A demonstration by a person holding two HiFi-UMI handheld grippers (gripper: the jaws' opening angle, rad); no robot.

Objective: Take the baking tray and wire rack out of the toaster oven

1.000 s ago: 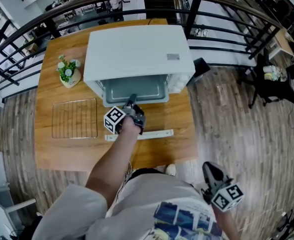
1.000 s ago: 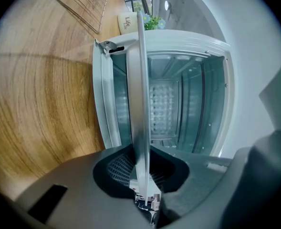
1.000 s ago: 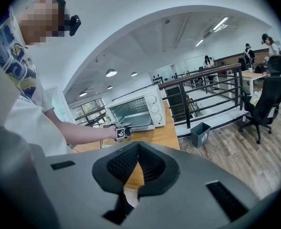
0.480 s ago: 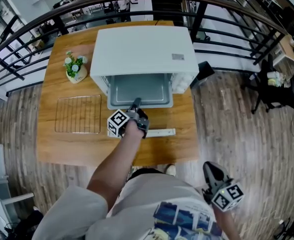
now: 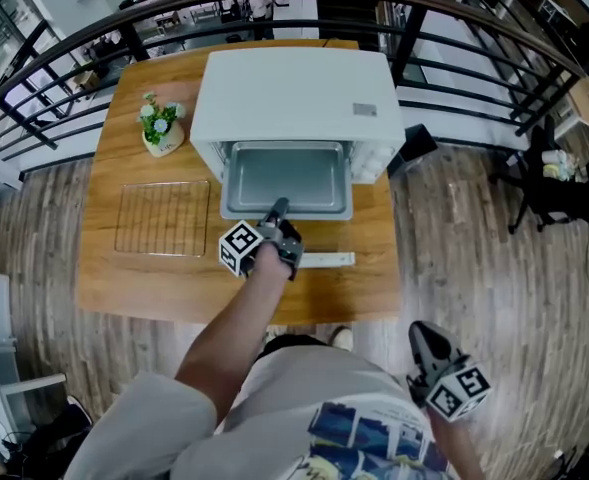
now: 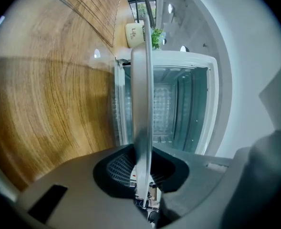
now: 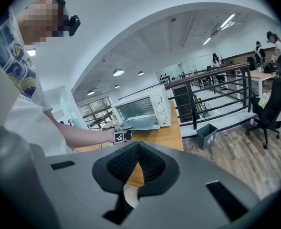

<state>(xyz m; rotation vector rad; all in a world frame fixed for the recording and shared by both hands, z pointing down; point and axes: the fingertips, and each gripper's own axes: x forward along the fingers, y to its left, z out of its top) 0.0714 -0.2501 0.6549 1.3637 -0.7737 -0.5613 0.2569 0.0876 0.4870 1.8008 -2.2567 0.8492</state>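
Observation:
A white toaster oven stands at the back of the wooden table, its glass door folded down. The grey baking tray sticks out of the oven mouth over the door. My left gripper is shut on the tray's front rim. In the left gripper view the tray runs edge-on between the pads of the left gripper, with the oven cavity behind. The wire rack lies flat on the table left of the oven. My right gripper hangs low at my right side, shut and holding nothing.
A small potted plant sits left of the oven, behind the rack. The door handle lies near the table's front edge. Black railings run behind the table. A grey bin and an office chair stand on the wooden floor to the right.
The tray has slid further out of the oven toward me, drawn by my left gripper. The right gripper has stayed where it was.

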